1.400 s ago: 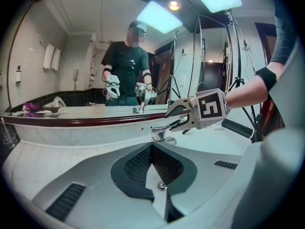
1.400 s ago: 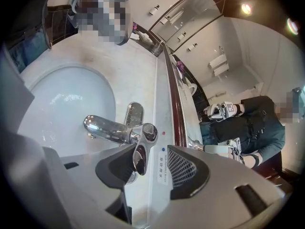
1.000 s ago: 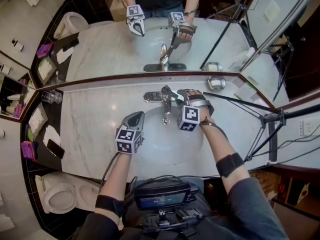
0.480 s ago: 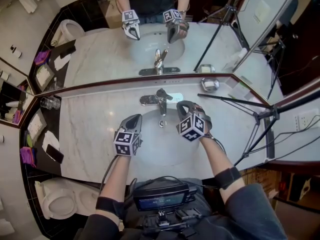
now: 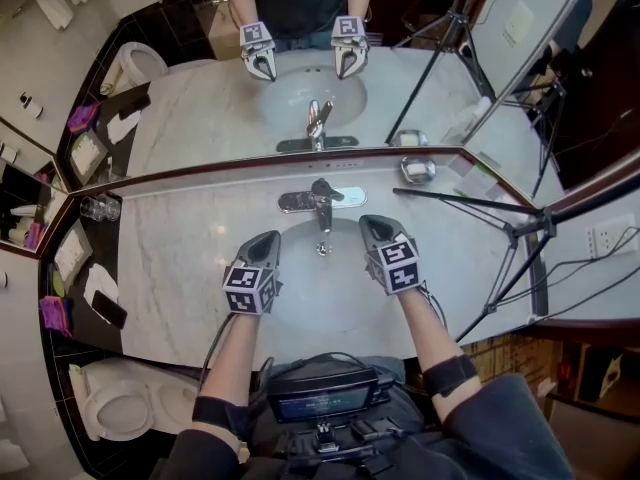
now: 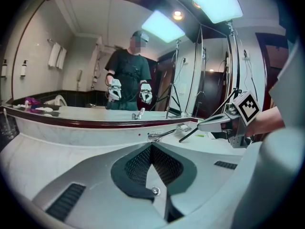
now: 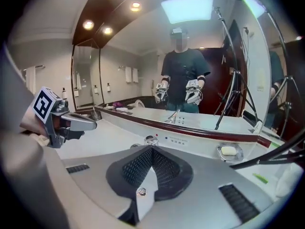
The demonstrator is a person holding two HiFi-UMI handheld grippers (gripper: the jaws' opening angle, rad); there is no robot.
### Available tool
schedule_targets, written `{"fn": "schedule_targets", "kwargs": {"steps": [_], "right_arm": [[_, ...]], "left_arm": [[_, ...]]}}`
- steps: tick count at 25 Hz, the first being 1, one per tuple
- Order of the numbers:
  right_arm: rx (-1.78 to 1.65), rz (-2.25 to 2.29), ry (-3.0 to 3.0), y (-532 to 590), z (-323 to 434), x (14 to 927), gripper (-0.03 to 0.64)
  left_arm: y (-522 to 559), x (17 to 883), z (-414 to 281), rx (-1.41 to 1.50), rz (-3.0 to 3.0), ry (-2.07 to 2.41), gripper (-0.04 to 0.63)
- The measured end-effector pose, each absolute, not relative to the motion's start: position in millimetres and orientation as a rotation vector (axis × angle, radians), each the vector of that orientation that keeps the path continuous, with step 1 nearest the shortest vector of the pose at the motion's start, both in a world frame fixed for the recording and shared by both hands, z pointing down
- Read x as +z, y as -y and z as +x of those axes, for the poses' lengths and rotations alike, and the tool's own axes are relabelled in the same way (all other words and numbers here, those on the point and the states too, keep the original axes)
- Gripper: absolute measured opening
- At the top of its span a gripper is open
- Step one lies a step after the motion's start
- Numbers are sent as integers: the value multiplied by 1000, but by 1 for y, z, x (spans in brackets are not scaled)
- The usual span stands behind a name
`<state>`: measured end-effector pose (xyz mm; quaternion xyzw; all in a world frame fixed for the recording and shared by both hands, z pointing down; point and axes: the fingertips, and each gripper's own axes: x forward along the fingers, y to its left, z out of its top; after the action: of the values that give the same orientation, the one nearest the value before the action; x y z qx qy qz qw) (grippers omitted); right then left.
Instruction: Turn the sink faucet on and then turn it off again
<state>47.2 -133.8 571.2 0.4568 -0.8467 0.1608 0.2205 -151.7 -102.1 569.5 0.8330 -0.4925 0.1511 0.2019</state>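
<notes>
Since a second ago, the right gripper (image 5: 372,226) has come away from the faucet (image 5: 322,208), where it sat at the lever handle. It has also rolled so that its marker cube faces up. It now hangs over the right half of the sink basin (image 5: 345,313), apart from the faucet, its jaws closed together with nothing between them. The left gripper (image 5: 265,240) has barely shifted and hovers at the basin's left edge, jaws also pressed together and empty.

The white oval basin is sunk into a pale marble table (image 5: 180,258), and a round drain (image 5: 321,250) shows at its bottom. The chrome faucet stands at the basin's back rim, just in front of the mirror (image 5: 300,108), beyond and between the two gripper tips. At the back right of the table, a small metal soap dish (image 5: 418,170) holds a pale bar of soap (image 7: 228,150). A clear glass (image 5: 98,206) stands at the far left; its contents cannot be made out.

Both forearms reach in from the bottom edge, side by side. Each gripper points toward the mirror, tilted slightly down.
</notes>
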Motion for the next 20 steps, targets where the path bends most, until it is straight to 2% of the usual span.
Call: {"fn": "schedule_targets", "kwargs": {"steps": [4,11,17,20], "right_arm": [[572,1315,2369,129,56,575,20],[568,1302,2357,122,56,581,20],[507,1259,2350,122,48,582,20],[353,1247,2304,127,44,576,21]], "left_arm": [[99,571,-152,446,2342,1376,1],[101,568,-151,443,2352,1394,1],[102,569,-150,439,2354,1382,1],[101,571,-153,439,2342,1385,1]]}}
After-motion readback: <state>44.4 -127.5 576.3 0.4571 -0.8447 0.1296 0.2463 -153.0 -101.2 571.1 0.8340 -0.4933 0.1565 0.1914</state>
